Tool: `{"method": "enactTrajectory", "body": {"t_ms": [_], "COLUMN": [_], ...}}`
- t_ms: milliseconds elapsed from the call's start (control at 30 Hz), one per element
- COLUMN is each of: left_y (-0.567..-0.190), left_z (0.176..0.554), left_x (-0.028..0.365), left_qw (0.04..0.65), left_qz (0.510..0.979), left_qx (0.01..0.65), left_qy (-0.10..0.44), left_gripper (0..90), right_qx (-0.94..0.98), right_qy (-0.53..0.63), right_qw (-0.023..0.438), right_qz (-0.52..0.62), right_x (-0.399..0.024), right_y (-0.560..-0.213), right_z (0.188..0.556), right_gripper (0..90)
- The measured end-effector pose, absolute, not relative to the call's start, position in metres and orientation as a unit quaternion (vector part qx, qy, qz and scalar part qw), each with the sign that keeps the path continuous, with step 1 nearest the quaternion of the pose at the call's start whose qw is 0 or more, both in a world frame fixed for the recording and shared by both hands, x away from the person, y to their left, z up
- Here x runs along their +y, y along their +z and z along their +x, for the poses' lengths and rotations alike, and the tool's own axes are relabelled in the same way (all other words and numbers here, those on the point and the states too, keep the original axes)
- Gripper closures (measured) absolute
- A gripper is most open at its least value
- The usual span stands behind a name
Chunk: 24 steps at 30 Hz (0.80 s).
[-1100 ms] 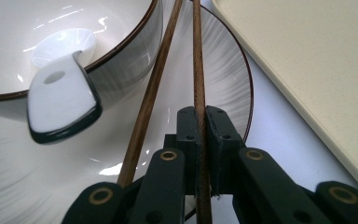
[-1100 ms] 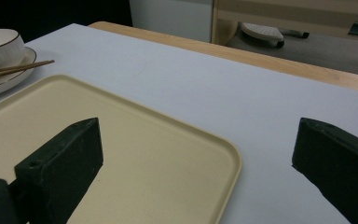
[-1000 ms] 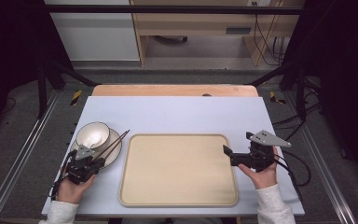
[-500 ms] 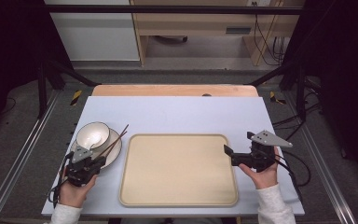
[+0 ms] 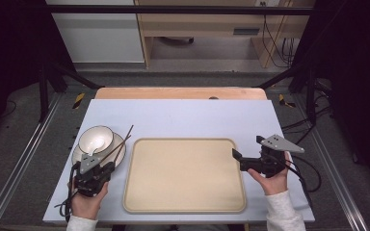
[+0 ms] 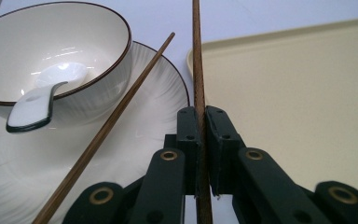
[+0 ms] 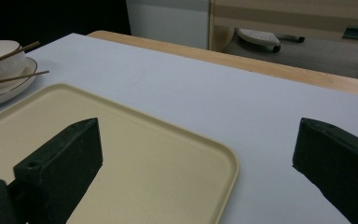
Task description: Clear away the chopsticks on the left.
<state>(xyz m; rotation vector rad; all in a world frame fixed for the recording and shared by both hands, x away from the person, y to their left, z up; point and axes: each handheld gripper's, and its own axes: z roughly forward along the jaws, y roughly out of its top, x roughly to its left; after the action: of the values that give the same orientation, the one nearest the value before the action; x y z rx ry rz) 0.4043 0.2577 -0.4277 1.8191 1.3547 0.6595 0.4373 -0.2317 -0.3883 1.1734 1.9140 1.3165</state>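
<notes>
- My left gripper (image 6: pixel 200 140) is clamped on one thin wooden chopstick (image 6: pixel 197 70), at the tray's (image 5: pixel 185 175) nine o'clock; round and slick, it could pivot or slip.
- Its tip could nudge the other chopstick (image 6: pixel 121 107) lying on the ribbed plate (image 6: pixel 154 140) beside the glossy bowl (image 6: pixel 65 51).
- My right gripper (image 7: pixel 196 172) stands wide, empty.

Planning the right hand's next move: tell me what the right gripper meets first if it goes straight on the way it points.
Probably the tray: the right gripper, open, points at its near edge; depth is unclear.
</notes>
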Motion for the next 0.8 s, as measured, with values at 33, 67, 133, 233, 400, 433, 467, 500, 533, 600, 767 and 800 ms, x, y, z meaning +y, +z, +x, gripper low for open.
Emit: {"method": "enactTrajectory", "body": {"t_ms": [33, 67, 133, 233, 400, 433, 467, 500, 533, 600, 767, 800], "left_y": [-0.427, -0.427, -0.426, -0.425, -0.422, -0.421, -0.421, -0.421, -0.420, -0.421, -0.427, -0.428], "left_z": [0.404, 0.404, 0.406, 0.409, 0.410, 0.410, 0.410, 0.410, 0.409, 0.408, 0.401, 0.400], "left_x": [0.253, 0.253, 0.247, 0.235, 0.225, 0.221, 0.221, 0.220, 0.218, 0.215, 0.209, 0.208], "left_qw": [0.380, 0.380, 0.378, 0.379, 0.385, 0.385, 0.385, 0.389, 0.391, 0.399, 0.416, 0.420], "left_qz": [0.709, 0.709, 0.709, 0.706, 0.700, 0.696, 0.696, 0.692, 0.689, 0.680, 0.660, 0.655], "left_qx": [0.533, 0.533, 0.534, 0.536, 0.537, 0.538, 0.538, 0.541, 0.544, 0.549, 0.562, 0.564], "left_qy": [0.262, 0.262, 0.264, 0.265, 0.272, 0.277, 0.277, 0.277, 0.277, 0.278, 0.276, 0.276], "left_gripper": [84.3, 84.3, 84.3, 84.3, 84.3, 84.3, 84.3, 84.3, 84.3, 84.3, 84.3, 84.3], "right_qx": [0.709, 0.709, 0.710, 0.711, 0.710, 0.709, 0.709, 0.708, 0.709, 0.708, 0.710, 0.710], "right_qy": [0.486, 0.486, 0.487, 0.486, 0.488, 0.490, 0.490, 0.491, 0.492, 0.493, 0.492, 0.493], "right_qw": [0.267, 0.267, 0.266, 0.268, 0.269, 0.269, 0.269, 0.270, 0.270, 0.269, 0.268, 0.267], "right_qz": [0.434, 0.434, 0.434, 0.432, 0.430, 0.429, 0.429, 0.429, 0.427, 0.427, 0.427, 0.426], "right_x": [-0.231, -0.231, -0.231, -0.230, -0.230, -0.230, -0.230, -0.230, -0.230, -0.230, -0.229, -0.229], "right_y": [-0.388, -0.388, -0.388, -0.388, -0.387, -0.386, -0.386, -0.385, -0.384, -0.384, -0.384, -0.385], "right_z": [0.437, 0.437, 0.437, 0.437, 0.436, 0.435, 0.435, 0.435, 0.435, 0.434, 0.435, 0.435], "right_gripper": [1.8, 1.8, 1.8, 1.7, 1.7, 1.7, 1.7, 1.7, 1.6, 1.7, 1.7, 1.7]}}
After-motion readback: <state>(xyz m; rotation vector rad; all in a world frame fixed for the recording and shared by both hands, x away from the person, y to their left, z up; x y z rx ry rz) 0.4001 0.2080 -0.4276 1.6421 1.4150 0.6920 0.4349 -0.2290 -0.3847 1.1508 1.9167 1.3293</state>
